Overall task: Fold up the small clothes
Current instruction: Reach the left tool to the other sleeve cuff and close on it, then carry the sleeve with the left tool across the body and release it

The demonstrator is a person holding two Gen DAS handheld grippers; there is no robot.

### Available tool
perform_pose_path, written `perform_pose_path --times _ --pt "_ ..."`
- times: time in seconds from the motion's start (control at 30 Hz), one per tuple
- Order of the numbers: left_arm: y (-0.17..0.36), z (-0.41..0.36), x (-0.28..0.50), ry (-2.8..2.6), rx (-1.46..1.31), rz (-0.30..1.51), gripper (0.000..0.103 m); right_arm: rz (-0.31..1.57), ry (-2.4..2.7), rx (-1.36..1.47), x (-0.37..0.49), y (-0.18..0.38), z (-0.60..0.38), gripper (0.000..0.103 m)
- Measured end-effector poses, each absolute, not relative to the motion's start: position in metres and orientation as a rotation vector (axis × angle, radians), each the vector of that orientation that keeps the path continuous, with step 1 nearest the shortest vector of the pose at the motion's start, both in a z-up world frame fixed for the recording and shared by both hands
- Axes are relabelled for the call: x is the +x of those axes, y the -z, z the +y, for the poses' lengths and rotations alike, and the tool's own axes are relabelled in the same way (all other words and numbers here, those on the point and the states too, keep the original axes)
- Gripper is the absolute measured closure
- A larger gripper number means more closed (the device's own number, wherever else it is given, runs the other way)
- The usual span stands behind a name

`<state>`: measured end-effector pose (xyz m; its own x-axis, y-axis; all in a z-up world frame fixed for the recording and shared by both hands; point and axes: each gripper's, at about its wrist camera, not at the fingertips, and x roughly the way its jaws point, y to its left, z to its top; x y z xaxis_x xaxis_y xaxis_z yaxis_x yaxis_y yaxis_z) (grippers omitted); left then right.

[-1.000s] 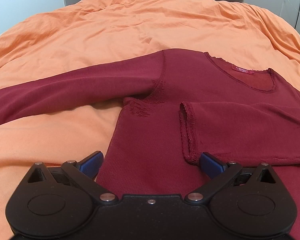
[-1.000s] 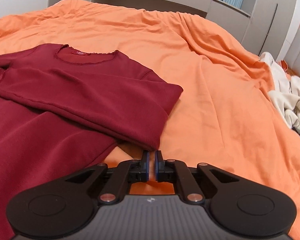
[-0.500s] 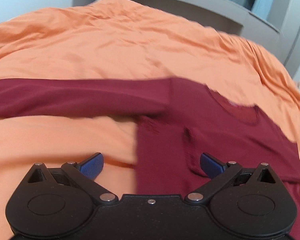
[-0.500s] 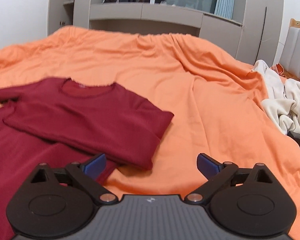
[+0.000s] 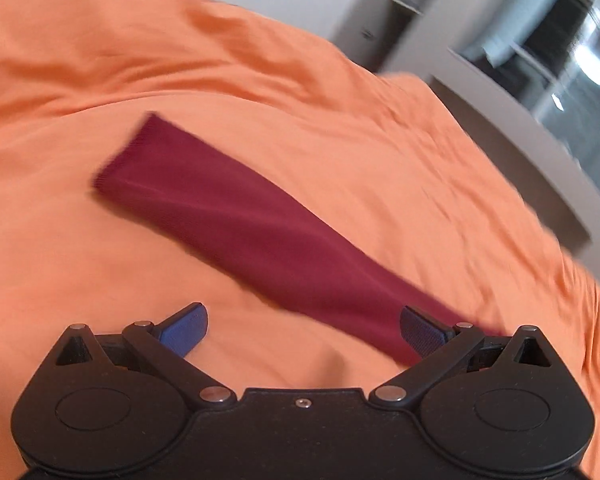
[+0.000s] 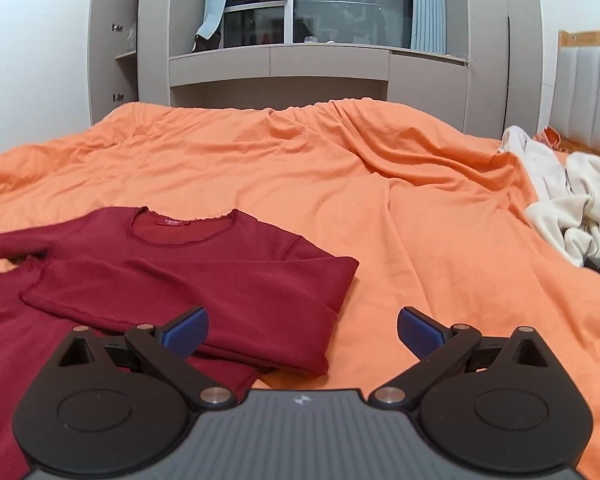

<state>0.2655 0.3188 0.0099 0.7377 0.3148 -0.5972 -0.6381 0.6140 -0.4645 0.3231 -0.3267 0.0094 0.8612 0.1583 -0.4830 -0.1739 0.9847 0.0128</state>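
Both hand-held grippers, left (image 5: pixel 303 326) and right (image 6: pixel 303 326), gape; blurred sleeve (image 5: pixel 236 216) seemingly unobstructed; pale clothes (image 6: pixel 572 208) well apart.

One dark red long-sleeved top (image 6: pixel 188 276) lies on the bed (image 6: pixel 400 216), with two sleeves: one (image 6: pixel 204 300) folded across it, one (image 5: pixel 256 236) stretched out to its left. One heap of pale clothes (image 6: pixel 572 208) sits well to the right of the top. Two hand-held grippers, left (image 5: pixel 302 330) and right (image 6: pixel 302 330), both spread wide.
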Motion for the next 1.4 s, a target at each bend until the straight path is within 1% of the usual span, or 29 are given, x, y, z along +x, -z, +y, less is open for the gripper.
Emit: perform_pose_path --times 0.13,0.33,0.4,0.5,0.57,0.6,0.63,0.67,0.7,0.73,0.77,0.93,1.07,1.23,1.4 --pt "0.002 0.347 0.259 -0.626 -0.864 0.418 0.001 0.509 -0.175 -0.030 0.324 -0.006 -0.325 0.000" --pt "0.012 0.365 0.249 -0.699 -0.968 0.263 0.001 0.528 -0.175 -0.050 0.327 0.000 -0.319 0.000" --pt "0.012 0.365 0.247 -0.724 -0.977 0.216 0.004 0.535 -0.180 -0.060 0.328 0.001 -0.316 0.000" --pt "0.011 0.364 0.244 -0.784 -0.980 0.165 0.014 0.538 -0.189 -0.080 0.328 0.003 -0.312 0.000" --pt "0.011 0.365 0.243 -0.815 -0.978 0.133 0.028 0.538 -0.194 -0.093 0.327 0.004 -0.309 0.000" --pt "0.011 0.365 0.242 -0.824 -0.976 0.118 0.033 0.537 -0.197 -0.098 0.327 0.004 -0.308 0.000" --pt "0.011 0.366 0.242 -0.831 -0.977 0.105 0.048 0.536 -0.200 -0.101 0.326 0.004 -0.307 0.000" --pt "0.011 0.366 0.242 -0.835 -0.981 0.095 0.068 0.535 -0.202 -0.105 0.325 0.004 -0.306 0.000" --pt "0.011 0.367 0.243 -0.835 -0.989 0.091 0.075 0.534 -0.203 -0.106 0.325 0.004 -0.306 0.000" --pt "0.012 0.368 0.243 -0.832 -0.998 0.084 0.085 0.534 -0.204 -0.105 0.324 0.004 -0.306 0.000" --pt "0.012 0.368 0.244 -0.832 -1.003 0.075 0.091 0.533 -0.206 -0.102 0.324 0.003 -0.306 0.000" --pt "-0.012 0.353 0.249 -0.802 -0.894 0.020 0.094 0.528 -0.217 -0.087 0.323 0.001 -0.309 0.000" --pt "-0.045 0.322 0.264 -0.707 -0.724 0.006 0.094 0.519 -0.226 -0.083 0.320 -0.002 -0.310 0.000" --pt "-0.082 0.259 0.294 -0.529 -0.496 0.028 0.095 0.504 -0.224 -0.065 0.318 -0.006 -0.313 0.000" --pt "-0.106 0.187 0.316 -0.336 -0.385 0.040 0.095 0.493 -0.209 -0.034 0.318 -0.009 -0.320 0.000"
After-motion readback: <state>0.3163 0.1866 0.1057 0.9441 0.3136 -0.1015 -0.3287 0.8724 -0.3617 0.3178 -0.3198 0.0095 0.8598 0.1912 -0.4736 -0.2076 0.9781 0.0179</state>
